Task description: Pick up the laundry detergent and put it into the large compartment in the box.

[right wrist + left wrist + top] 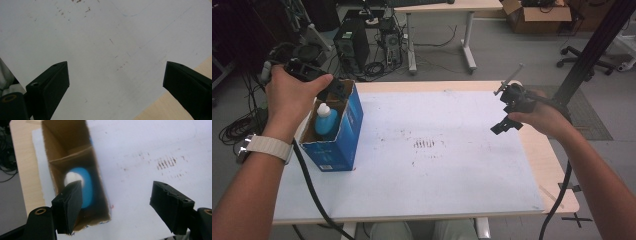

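Observation:
A blue cardboard box (pixel 338 135) with an open top stands at the table's left side. Inside it a blue bottle with a white cap (pixel 325 120) stands upright. In the left gripper view I look down into the box (pixel 100 202), with the bottle (pixel 85 182) in its near compartment behind a cardboard divider. My left gripper (pixel 122 205) hovers above the box, open and holding nothing. My right gripper (pixel 116 85) hangs open over the bare white sheet (pixel 105 37) at the table's right side, also seen in the high view as the right gripper (pixel 507 120).
A white sheet (pixel 427 150) with brown smudges covers most of the wooden table (pixel 557 175). Behind the table stand a computer tower (pixel 351 45), cables, a second desk (pixel 447 10) and a cardboard carton (pixel 537 15). A black post (pixel 592 50) rises at the right.

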Motion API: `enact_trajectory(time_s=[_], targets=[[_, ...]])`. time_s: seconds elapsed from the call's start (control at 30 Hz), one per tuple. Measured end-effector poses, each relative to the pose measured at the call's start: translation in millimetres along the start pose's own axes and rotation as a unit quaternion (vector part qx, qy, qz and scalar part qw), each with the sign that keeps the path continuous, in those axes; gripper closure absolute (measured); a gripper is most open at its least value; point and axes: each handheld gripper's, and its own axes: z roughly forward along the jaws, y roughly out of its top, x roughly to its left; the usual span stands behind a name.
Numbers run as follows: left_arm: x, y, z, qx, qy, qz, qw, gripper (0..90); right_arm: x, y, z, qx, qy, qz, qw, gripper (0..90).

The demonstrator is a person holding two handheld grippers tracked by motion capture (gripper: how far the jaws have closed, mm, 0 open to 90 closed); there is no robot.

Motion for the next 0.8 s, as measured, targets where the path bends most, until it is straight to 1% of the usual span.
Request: enact_trajectory(time_s=[0.1, 0.2, 0.33, 0.43, 0.47, 0.57, 0.63, 0.7, 0.8], targets=[[-6.2, -0.5, 0.9, 0.009, -0.007, 0.016, 0.9998, 26.1, 0.7, -0.4, -0.7, 0.000, 0.000, -0.001, 1.0000, 6.7], [-14.3, -2.0, 2.6, 0.016, -0.020, 0.036, 0.9990, 26.1, 0.3, -1.2, -1.3, 0.000, -0.001, -0.001, 1.0000, 6.7], [-24.6, -4.2, 5.7, 0.021, -0.032, 0.067, 0.9970, 25.8, 0.1, -2.0, -1.5, 0.000, -0.001, 0.001, 1.0000, 6.7], [-31.9, -4.4, 7.7, 0.024, -0.045, 0.093, 0.9944, 25.8, 0.0, -2.0, -1.4, 0.002, -0.001, 0.001, 1.0000, 6.7], [-36.3, -4.7, 9.0, 0.025, -0.056, 0.109, 0.9921, 25.8, 0.2, -1.9, -1.2, 0.002, -0.001, 0.001, 1.0000, 6.7], [-44.1, -5.9, 12.1, 0.028, -0.074, 0.134, 0.9879, 23.8, 0.5, -1.3, -0.6, 0.001, 0.000, -0.001, 1.0000, 6.7], [-48.8, -6.4, 15.0, 0.032, -0.083, 0.145, 0.9854, 20.3, 0.4, -1.0, -0.3, 0.002, -0.001, -0.001, 1.0000, 6.7], [-52.8, -6.7, 17.4, 0.035, -0.088, 0.152, 0.9838, 16.5, 0.5, -0.6, -0.2, 0.003, 0.000, -0.001, 1.0000, 6.7], [-56.3, -6.8, 19.6, 0.038, -0.090, 0.156, 0.9828, 14.5, 0.3, -0.5, -0.1, 0.002, 0.000, -0.002, 1.0000, 6.7]])
